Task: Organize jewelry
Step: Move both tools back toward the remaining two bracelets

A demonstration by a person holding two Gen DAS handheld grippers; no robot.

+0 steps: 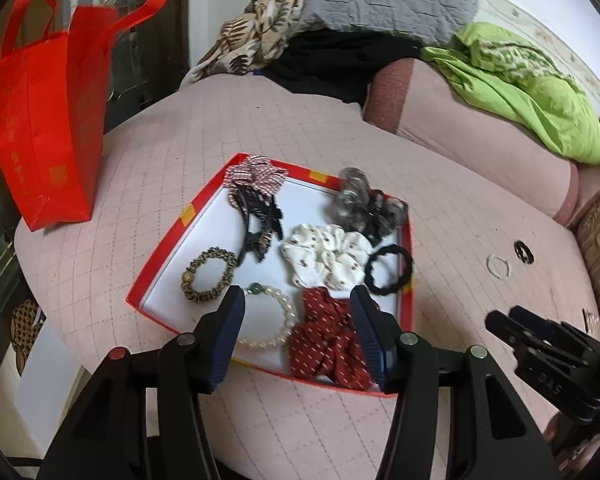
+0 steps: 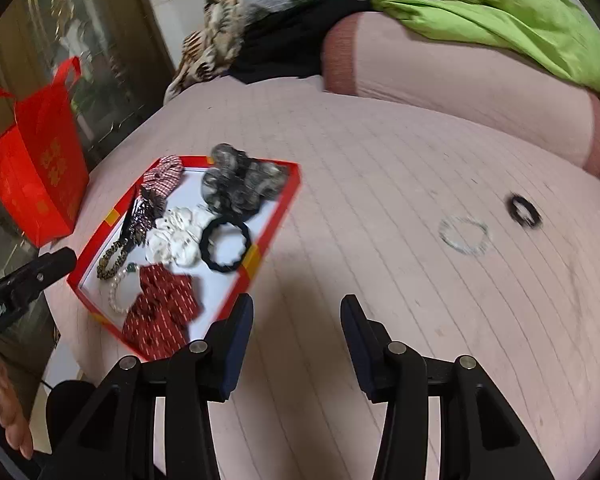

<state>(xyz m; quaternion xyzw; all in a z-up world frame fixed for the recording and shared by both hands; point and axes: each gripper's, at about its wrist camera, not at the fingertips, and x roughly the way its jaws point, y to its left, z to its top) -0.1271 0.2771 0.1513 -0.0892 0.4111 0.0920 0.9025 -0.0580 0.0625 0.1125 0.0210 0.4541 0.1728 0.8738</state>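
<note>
Jewelry and hair pieces mostly lie in a shallow red box point(image 1: 405, 280) with a white floor, set on a pink quilted bed point(image 1: 180, 152): a pearl bracelet point(image 1: 278, 320) and a red dotted scrunchie point(image 1: 328, 340) at the near edge, a leopard-print band point(image 1: 209, 275) to the left, a white scrunchie point(image 1: 326, 256) in the middle, a black hair tie point(image 1: 389, 269) at the right wall, a black claw clip point(image 1: 260, 220) and a checked bow point(image 1: 256, 174) at the far left, a grey scrunchie point(image 1: 364, 200) at the far right. Two pieces are outside, well to the right of the box: a thin clear bead bracelet point(image 2: 465, 235) and, just beyond it, a small dark ring-shaped piece point(image 2: 523, 210). The left hand-held gripper point(image 1: 298, 334) hangs over the near edge of the box, jaws released, nothing between them. The right hand-held gripper point(image 2: 296, 344) is released too, over bare quilt between the box and the loose pieces. I judge the bead bracelet light, limp and slippery, lying flat on soft fabric; pinching across one side of the loop, pressing slightly into the quilt, seems best. The dark piece looks light and best gripped across its rim. A red bag point(image 2: 36, 176) at the far left bears gold characters, too blurred to read.
</note>
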